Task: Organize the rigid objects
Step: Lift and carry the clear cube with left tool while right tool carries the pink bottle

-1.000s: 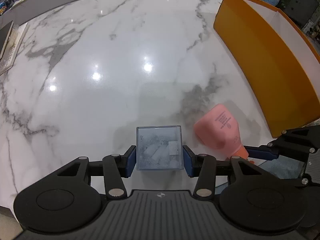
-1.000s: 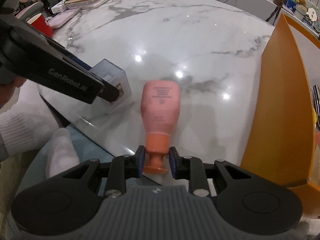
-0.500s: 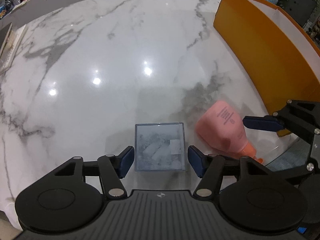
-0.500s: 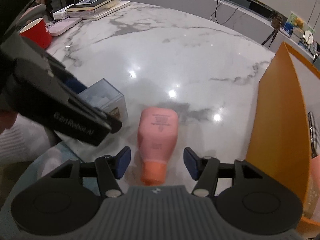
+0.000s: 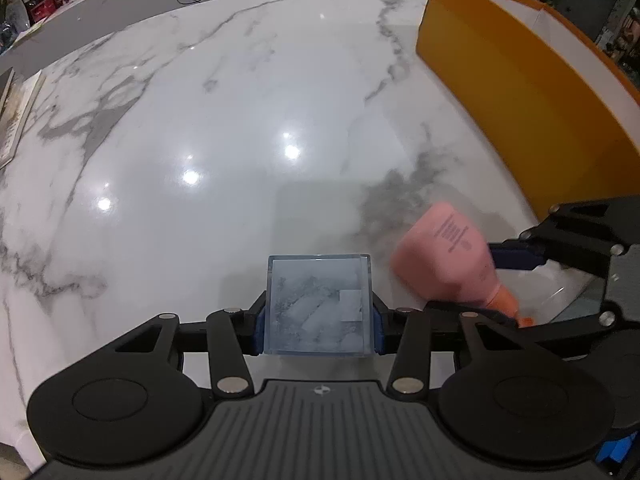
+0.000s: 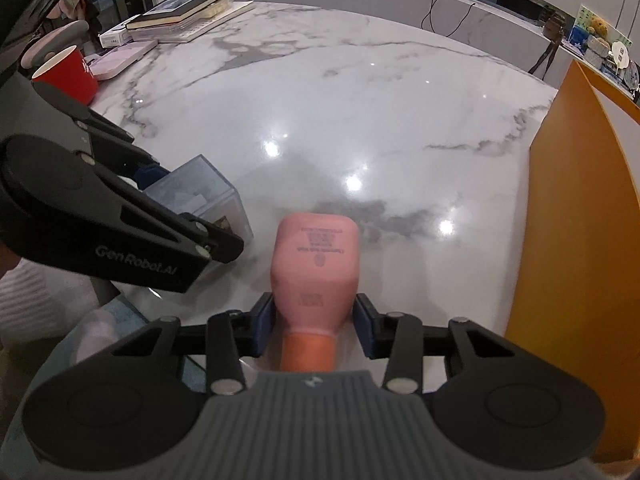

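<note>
A clear plastic box (image 5: 318,304) with pale contents sits near the front edge of the marble table (image 5: 224,128). My left gripper (image 5: 318,322) is shut on its sides. A pink bottle with an orange cap (image 6: 314,268) lies to the box's right, cap toward me. My right gripper (image 6: 314,322) is shut on its lower body just above the cap. The bottle (image 5: 448,260) and right gripper (image 5: 516,258) also show in the left wrist view. The box (image 6: 200,200) and left gripper show at the left of the right wrist view.
An orange open bin (image 5: 532,92) with white inside stands along the table's right side (image 6: 580,208). A red cup (image 6: 68,74), a pink case and stacked books (image 6: 180,10) sit at the far left. A person's white sleeve (image 6: 24,304) is at the lower left.
Both grippers were open half a second ago. The left has closed on the clear box again. The right has moved forward and closed on the bottle's body instead of its cap.
</note>
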